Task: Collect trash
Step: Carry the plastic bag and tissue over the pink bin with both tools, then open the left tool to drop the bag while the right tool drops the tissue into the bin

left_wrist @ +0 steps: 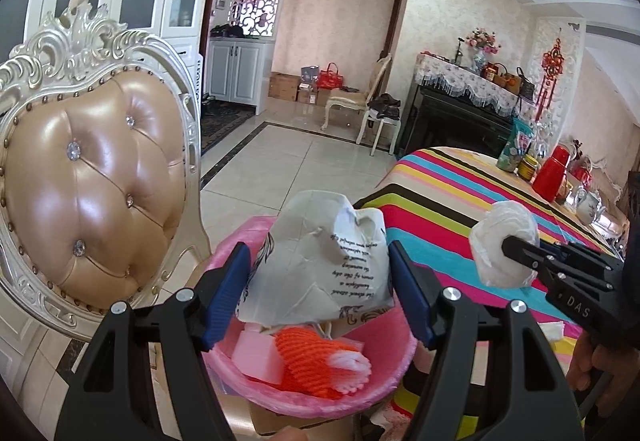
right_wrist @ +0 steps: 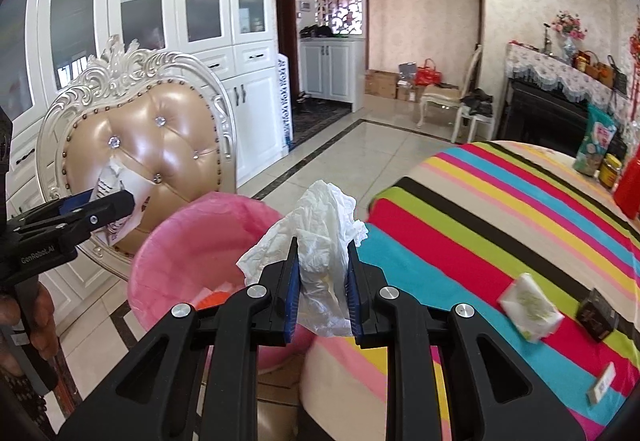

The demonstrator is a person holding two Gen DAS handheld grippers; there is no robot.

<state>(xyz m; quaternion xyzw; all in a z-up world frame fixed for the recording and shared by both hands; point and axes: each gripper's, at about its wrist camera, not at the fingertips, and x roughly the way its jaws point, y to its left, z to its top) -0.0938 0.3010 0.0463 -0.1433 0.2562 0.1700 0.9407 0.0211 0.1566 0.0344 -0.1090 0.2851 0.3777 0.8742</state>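
So the left gripper (left_wrist: pixel 320 273) was clamped on a crumpled white paper bag (left_wrist: pixel 320 257) with black print, held right above the pink-lined trash bin (left_wrist: pixel 380 381). Inside the bin sat an orange foam net (left_wrist: pixel 316 361) and a pink block (left_wrist: pixel 260 355). The right gripper (right_wrist: pixel 322 281) was closed on a wad of white tissue (right_wrist: pixel 320 241), just beside the bin's rim, at the edge of the striped tablecloth (right_wrist: pixel 480 209). Away from the bin, on that cloth, lay a tissue pack (right_wrist: pixel 530 307) and a small dark box (right_wrist: pixel 598 315). A tufted chair (left_wrist: pixel 96 177) stood behind the bin.
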